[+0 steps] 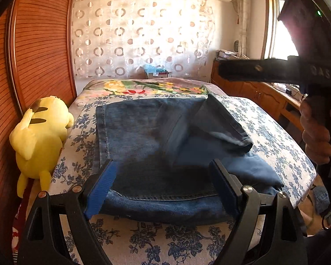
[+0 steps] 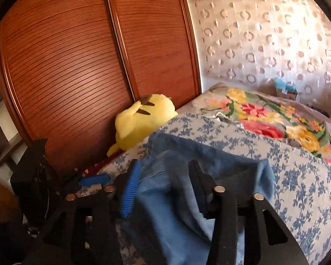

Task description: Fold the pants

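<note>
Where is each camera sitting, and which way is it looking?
Left wrist: on the left gripper, open over the jeans, facing the curtain; the right gripper and a hand show.
Right wrist: on the right gripper, open over jeans, facing the wardrobe.
Both share the jeans, yellow plush and bed.

The bed (image 1: 275,137) is covered by a white sheet printed with blue flowers. Dark blue jeans (image 1: 143,137) are laid flat across its middle, one leg turned back over the rest. A bright floral blanket (image 1: 143,89) is spread at the far end. A yellow plush toy (image 1: 39,132) is propped at the left edge.
</note>
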Motion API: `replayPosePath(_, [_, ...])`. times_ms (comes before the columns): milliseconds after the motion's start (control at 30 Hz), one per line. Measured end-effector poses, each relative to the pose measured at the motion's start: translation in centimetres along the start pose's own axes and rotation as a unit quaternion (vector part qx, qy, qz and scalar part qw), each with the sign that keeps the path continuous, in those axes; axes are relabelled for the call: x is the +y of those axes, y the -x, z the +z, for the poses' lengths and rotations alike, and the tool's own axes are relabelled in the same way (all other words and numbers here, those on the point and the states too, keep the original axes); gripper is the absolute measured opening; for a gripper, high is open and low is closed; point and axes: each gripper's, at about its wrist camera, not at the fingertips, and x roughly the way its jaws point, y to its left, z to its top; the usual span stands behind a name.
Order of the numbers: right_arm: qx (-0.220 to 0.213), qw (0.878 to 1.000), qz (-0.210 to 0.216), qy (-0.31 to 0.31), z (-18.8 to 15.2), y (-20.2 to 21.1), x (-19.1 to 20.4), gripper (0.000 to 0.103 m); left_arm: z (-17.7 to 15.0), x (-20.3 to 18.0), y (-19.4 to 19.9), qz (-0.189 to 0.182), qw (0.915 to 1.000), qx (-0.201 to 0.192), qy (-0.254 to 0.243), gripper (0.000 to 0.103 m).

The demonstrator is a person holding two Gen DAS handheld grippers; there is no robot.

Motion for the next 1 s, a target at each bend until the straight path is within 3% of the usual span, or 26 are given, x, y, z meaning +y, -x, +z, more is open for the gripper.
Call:
replayPosePath(200, [0.006,0.998,-0.056,0.002,-0.6,0.8,-0.5,0.048,0.0,-0.3,-1.0,-0.002,1.0,0.006,-0.006,0.086])
replayPosePath(367, [0.049,0.994,-0.091,-0.018,-3.4,-0.9,-1.6,0.048,-0.3,-0.2,-2.1,-0.005,0.9998,0.019,-0.007,0.086])
replayPosePath(767, [0.108,0.988,-0.095,-0.05,-5.0,-5.0,-1.6,0.048,-1.0,0.2,-5.7,0.007,0.9976,0.064,-0.023,0.035])
replayPosePath(800, [0.109,0.988,-0.096,-0.046,-4.6,-4.9,-1.6,0.044,-1.0,0.2,-5.7,0.009,0.9977,0.064,-0.022,0.03])
replayPosePath(867, [0.108,0.989,-0.089,-0.038,-4.0,-5.1,-1.5,0.014,-1.1,0.3,-5.5,0.007,0.998,0.06,-0.02,0.02])
replayPosePath(1000, [0.089,0.992,-0.084,-0.017,-2.3,-4.5,-1.8,0.007,-1.0,-0.2,-4.1,-0.003,0.9991,0.038,-0.021,0.013])
